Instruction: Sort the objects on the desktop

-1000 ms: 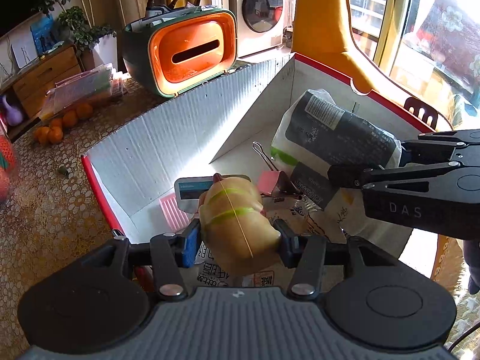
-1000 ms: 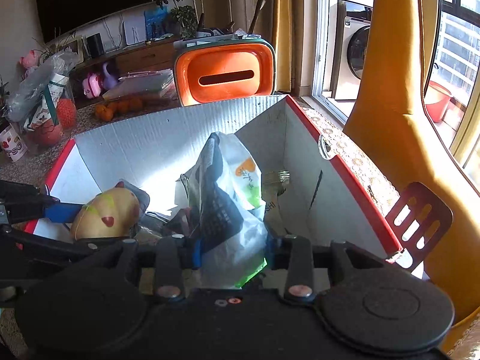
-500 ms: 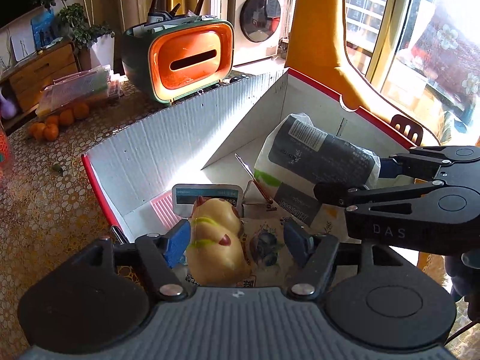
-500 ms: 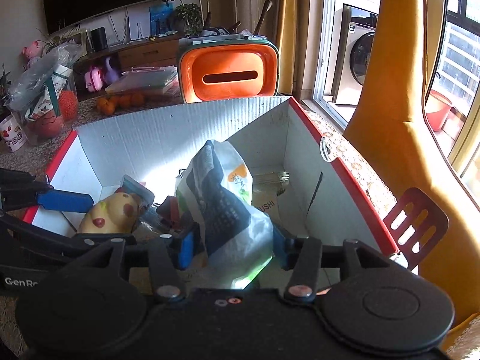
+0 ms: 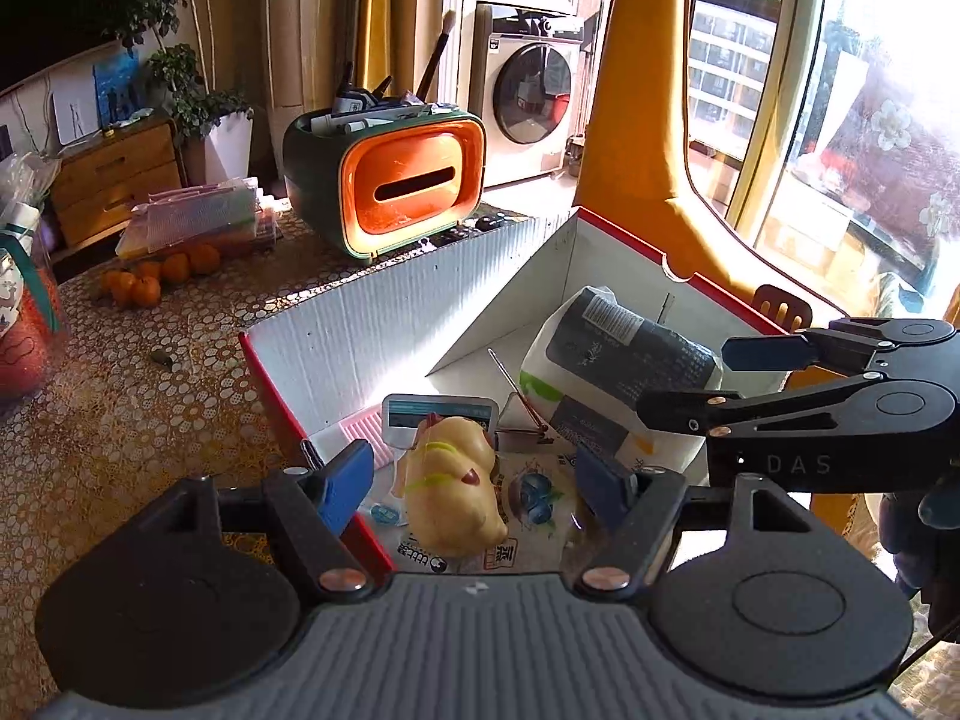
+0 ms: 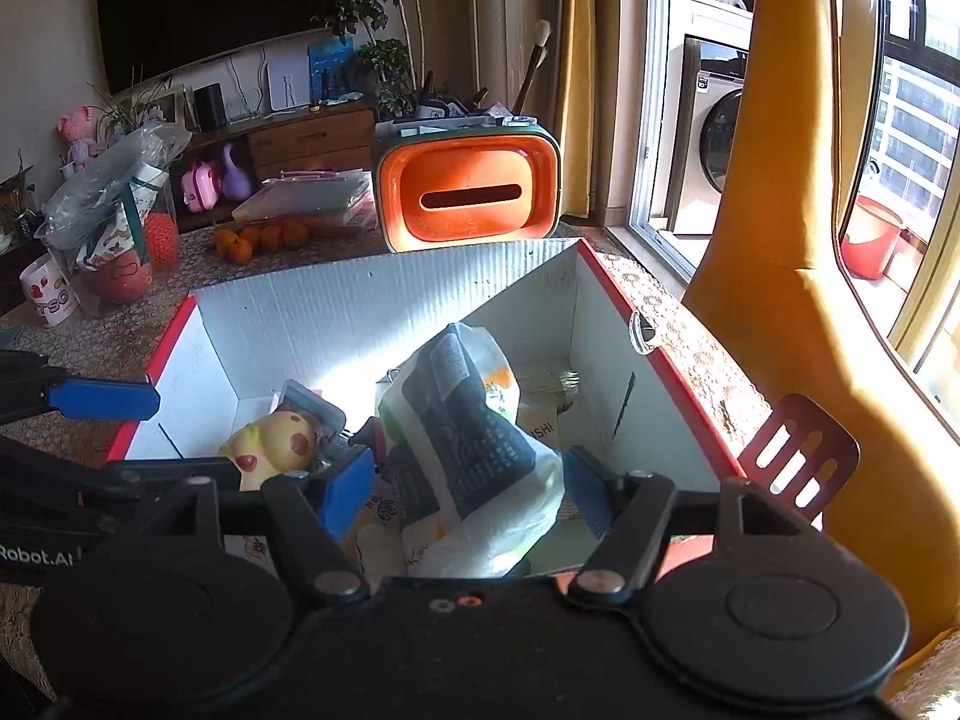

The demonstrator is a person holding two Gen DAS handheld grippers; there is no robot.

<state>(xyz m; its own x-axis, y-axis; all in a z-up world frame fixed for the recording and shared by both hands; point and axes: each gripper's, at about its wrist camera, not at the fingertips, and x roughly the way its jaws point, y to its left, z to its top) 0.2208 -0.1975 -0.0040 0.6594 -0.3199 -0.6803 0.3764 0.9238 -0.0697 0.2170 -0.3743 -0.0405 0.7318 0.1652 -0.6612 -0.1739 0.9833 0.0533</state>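
My left gripper (image 5: 471, 483) gapes wide, empty; the yellow rubber pig toy (image 5: 453, 489) lies between its fingers, long axis toward twelve o'clock. My right gripper (image 6: 462, 489), also wide, straddles the white-and-black plastic bag (image 6: 474, 438).

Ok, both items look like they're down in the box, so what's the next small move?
Probably lift the left tool straight up out of the box. It is open, and the yellow toy lies free on the packets between its fingers. The right tool is open too, around the wipes pack.
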